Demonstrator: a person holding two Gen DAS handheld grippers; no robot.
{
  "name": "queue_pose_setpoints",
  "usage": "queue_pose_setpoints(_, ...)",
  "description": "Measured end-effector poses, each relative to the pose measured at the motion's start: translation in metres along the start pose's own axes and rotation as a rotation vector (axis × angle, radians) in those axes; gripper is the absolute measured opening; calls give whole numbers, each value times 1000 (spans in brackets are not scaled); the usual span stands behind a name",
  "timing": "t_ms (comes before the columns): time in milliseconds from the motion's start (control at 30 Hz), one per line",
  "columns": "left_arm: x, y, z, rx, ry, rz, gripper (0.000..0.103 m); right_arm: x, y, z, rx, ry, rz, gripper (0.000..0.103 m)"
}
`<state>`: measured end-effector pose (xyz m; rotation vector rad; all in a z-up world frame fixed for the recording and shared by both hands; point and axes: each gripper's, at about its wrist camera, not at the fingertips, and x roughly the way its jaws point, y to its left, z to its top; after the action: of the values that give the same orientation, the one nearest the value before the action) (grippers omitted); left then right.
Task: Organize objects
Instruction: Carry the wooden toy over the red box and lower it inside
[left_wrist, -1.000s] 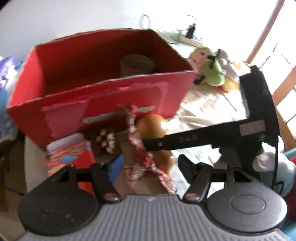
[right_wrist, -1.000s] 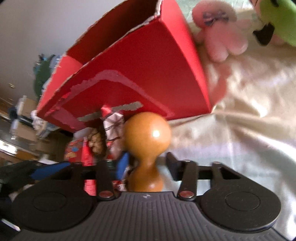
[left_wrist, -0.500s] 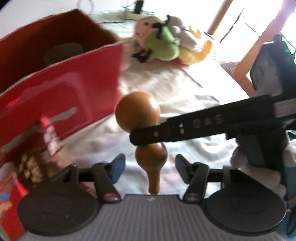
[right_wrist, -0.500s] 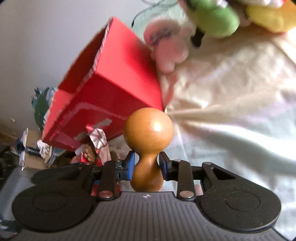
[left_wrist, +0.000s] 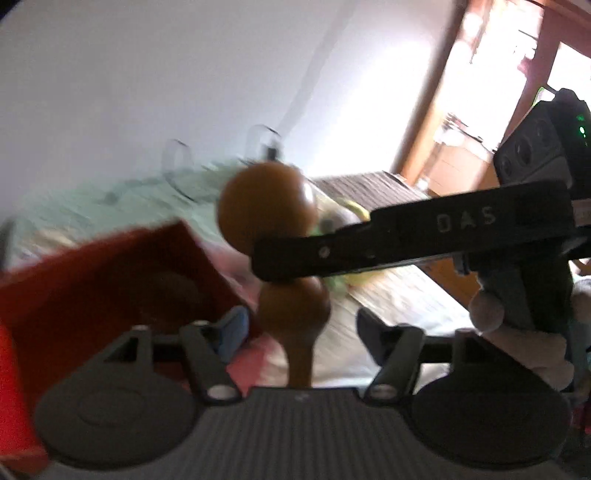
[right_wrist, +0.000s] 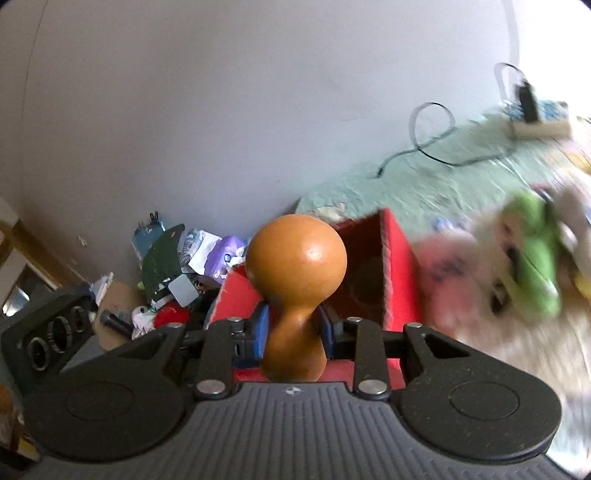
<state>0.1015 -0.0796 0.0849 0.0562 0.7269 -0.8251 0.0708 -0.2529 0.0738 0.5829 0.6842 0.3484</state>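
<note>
An orange wooden gourd-shaped piece stands upright with my right gripper shut on its narrow waist. It hangs in the air above the near side of the open red cardboard box. In the left wrist view the same wooden piece shows ahead, crossed by one black finger of the right gripper. My left gripper is open and its jaws are opening; the wooden piece's lower end lies between them, and the pads do not touch it. A dark round thing sits inside the red box.
A green plush toy and a pink plush toy lie on the pale cloth right of the box. A power strip with a cable lies by the wall. A heap of clutter sits at the left. A wooden door frame stands at the right.
My right gripper closed on the wooden piece and lifted it from the cloth to above the box. Both grippers rose and tipped up towards the wall. The left jaws stand wider.
</note>
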Motion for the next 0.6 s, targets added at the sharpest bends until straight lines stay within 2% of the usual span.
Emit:
queue_pose_setpoints(133,-10,47,7,-71,-16,105,76,55,23,24,-51,46,-23,31)
queue_pose_setpoints(200,-9,70,5,-112,8,119,79,79,25,27,-47,85,-6,31)
queue_pose_setpoints(333,3,98,-8,-148,59,157,76,124,30,30,-71,154,-37,31)
queue_pose_setpoints(400,8,109,-18,-170,82,167,76,141,31,31,-87,182,-65,31)
queue_pose_setpoints(600,30,137,-34,-221,163,201,76,198,32,23,-167,359,-171,31)
